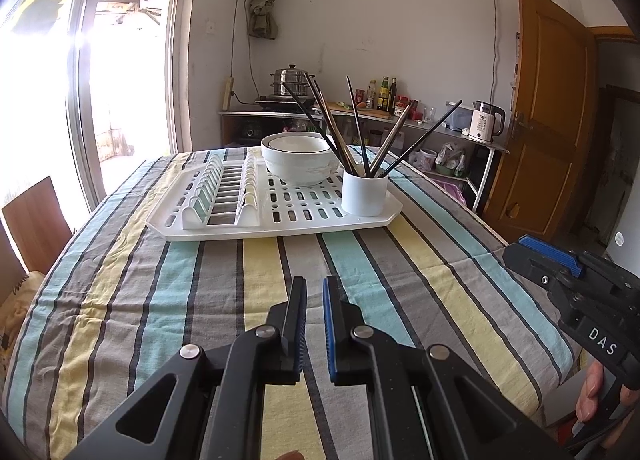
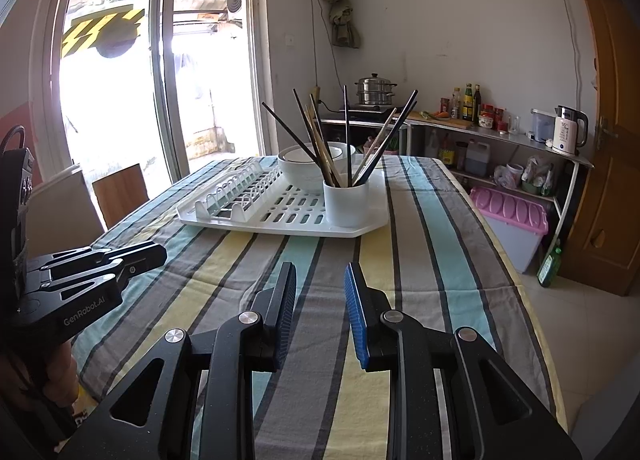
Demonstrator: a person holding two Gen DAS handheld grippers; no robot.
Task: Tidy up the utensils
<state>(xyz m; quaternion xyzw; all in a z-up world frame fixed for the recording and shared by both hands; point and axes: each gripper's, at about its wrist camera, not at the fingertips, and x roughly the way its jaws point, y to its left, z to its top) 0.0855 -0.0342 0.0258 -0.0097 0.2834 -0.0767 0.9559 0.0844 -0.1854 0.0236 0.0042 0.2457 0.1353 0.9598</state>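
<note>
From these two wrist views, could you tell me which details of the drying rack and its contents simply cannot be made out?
- Chopsticks: their lower ends are hidden in both views by the white cup's wall.
- Bowls: insides are hidden in both views by their rims; the right wrist view's cup covers part.
- Drying rack: its far edge is hidden behind the bowls in both views.
- Outside the window: washed out by glare in both views.

Left gripper [image 1: 315, 292]: matte black, blue ribbed pads, silver pivot screws, "GenRobot.AI" lettering. Right gripper [image 2: 321, 280]: same build, "DAS" marking.
</note>
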